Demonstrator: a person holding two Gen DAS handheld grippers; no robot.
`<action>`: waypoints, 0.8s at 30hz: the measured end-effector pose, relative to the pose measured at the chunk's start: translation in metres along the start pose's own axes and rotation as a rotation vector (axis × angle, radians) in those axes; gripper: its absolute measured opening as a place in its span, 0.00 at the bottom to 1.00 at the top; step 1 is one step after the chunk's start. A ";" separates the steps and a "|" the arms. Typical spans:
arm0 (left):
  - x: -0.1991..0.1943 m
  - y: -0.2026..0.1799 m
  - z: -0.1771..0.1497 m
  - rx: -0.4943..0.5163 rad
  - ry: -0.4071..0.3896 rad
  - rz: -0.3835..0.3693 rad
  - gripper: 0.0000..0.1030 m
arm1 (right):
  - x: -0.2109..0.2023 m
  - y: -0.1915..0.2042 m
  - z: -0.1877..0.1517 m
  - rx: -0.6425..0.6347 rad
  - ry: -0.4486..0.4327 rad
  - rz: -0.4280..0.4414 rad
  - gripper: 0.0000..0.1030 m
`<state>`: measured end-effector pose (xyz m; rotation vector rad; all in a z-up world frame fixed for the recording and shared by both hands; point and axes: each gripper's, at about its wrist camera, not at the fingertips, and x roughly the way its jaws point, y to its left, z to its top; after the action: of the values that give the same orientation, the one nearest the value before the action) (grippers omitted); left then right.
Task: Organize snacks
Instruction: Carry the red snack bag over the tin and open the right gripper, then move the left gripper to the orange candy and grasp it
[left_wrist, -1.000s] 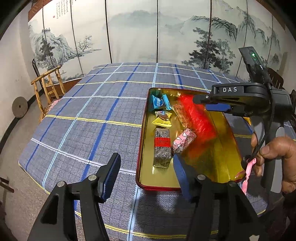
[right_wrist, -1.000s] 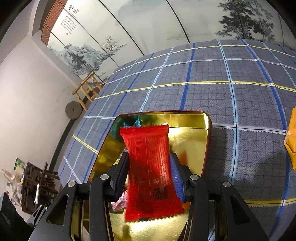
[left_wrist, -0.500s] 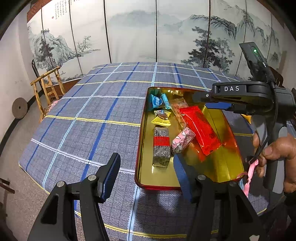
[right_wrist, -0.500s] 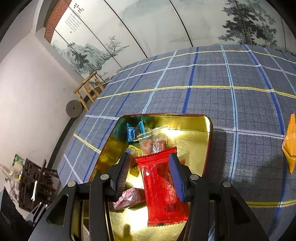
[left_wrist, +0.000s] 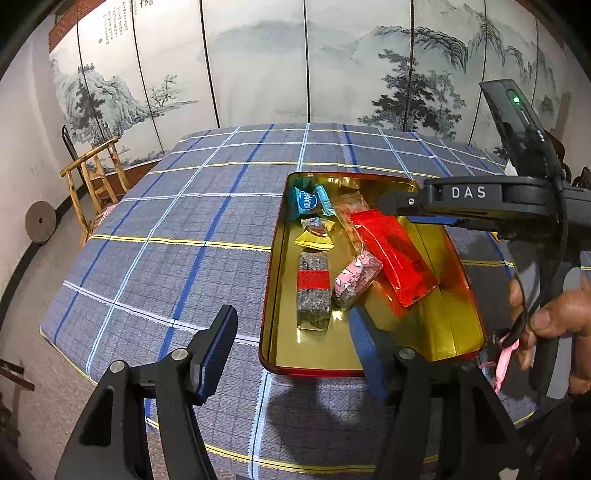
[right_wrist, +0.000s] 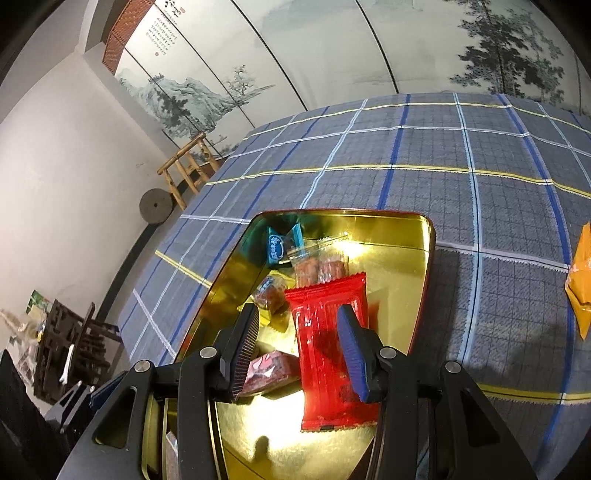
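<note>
On the plaid tablecloth (left_wrist: 177, 229) sits a gold tray (left_wrist: 436, 332) with a red rim. The left gripper (left_wrist: 291, 343) hangs over the tray's near edge, its jaws opening with nothing between them. Inside the tray, from left to right, lie a blue candy (left_wrist: 308, 201), a dark bar with a red band (left_wrist: 313, 290), a pink wrapped snack (left_wrist: 356, 277) and the red packet (left_wrist: 393, 253). The right gripper (right_wrist: 297, 345) hovers spread above the red packet, not pinching it. An orange packet (right_wrist: 581, 280) lies on the cloth, well apart.
</note>
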<state>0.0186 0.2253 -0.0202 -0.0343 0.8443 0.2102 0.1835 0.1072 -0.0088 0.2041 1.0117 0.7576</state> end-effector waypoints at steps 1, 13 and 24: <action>0.000 -0.001 0.000 0.003 0.001 0.001 0.58 | -0.001 0.000 -0.001 -0.004 -0.001 -0.002 0.44; -0.002 -0.019 0.004 0.039 -0.001 0.012 0.62 | -0.041 -0.015 -0.027 -0.041 -0.062 -0.040 0.52; -0.007 -0.048 0.010 0.108 -0.015 0.024 0.63 | -0.107 -0.080 -0.069 -0.046 -0.140 -0.233 0.61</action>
<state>0.0308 0.1781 -0.0107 0.0782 0.8405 0.1865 0.1321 -0.0339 -0.0105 0.0956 0.8665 0.5460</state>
